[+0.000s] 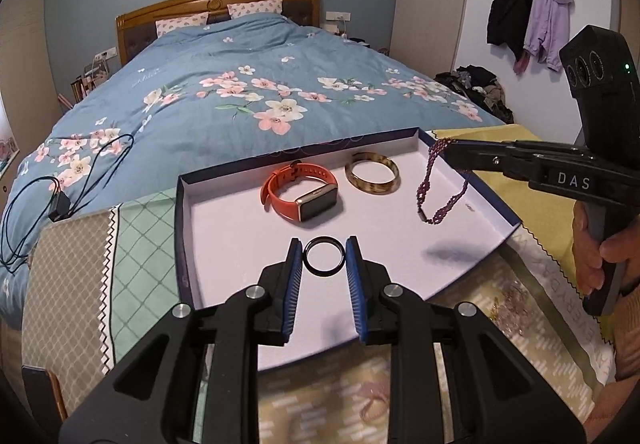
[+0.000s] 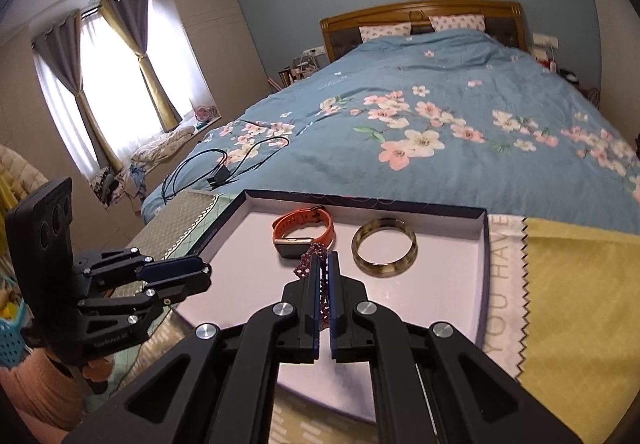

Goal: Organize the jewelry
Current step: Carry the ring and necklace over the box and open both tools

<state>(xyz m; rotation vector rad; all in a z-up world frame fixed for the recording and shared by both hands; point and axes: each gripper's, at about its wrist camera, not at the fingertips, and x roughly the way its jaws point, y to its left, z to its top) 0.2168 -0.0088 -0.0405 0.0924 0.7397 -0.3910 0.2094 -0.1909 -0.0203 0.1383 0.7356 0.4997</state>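
Observation:
A shallow box tray (image 1: 224,228) with a white floor lies at the foot of the bed. In it lie an orange-strapped watch (image 1: 300,190) and an amber bangle (image 1: 373,173). My left gripper (image 1: 323,250) is shut on a black ring (image 1: 323,251), held just above the tray's near part. My right gripper (image 1: 450,148) is shut on a purple beaded bracelet (image 1: 440,190) that hangs down over the tray's right side. In the right wrist view the bracelet (image 2: 310,258) bunches between the fingers, with the watch (image 2: 302,230) and bangle (image 2: 384,248) beyond; the left gripper (image 2: 204,274) is at left.
The tray (image 2: 440,284) rests on patterned cloths, a yellow one (image 2: 580,304) to its right. The bed's blue floral quilt (image 1: 260,84) stretches beyond, with a black charger cable (image 1: 60,200) at left. Tangled thin chains (image 1: 512,304) lie on the cloth right of the tray.

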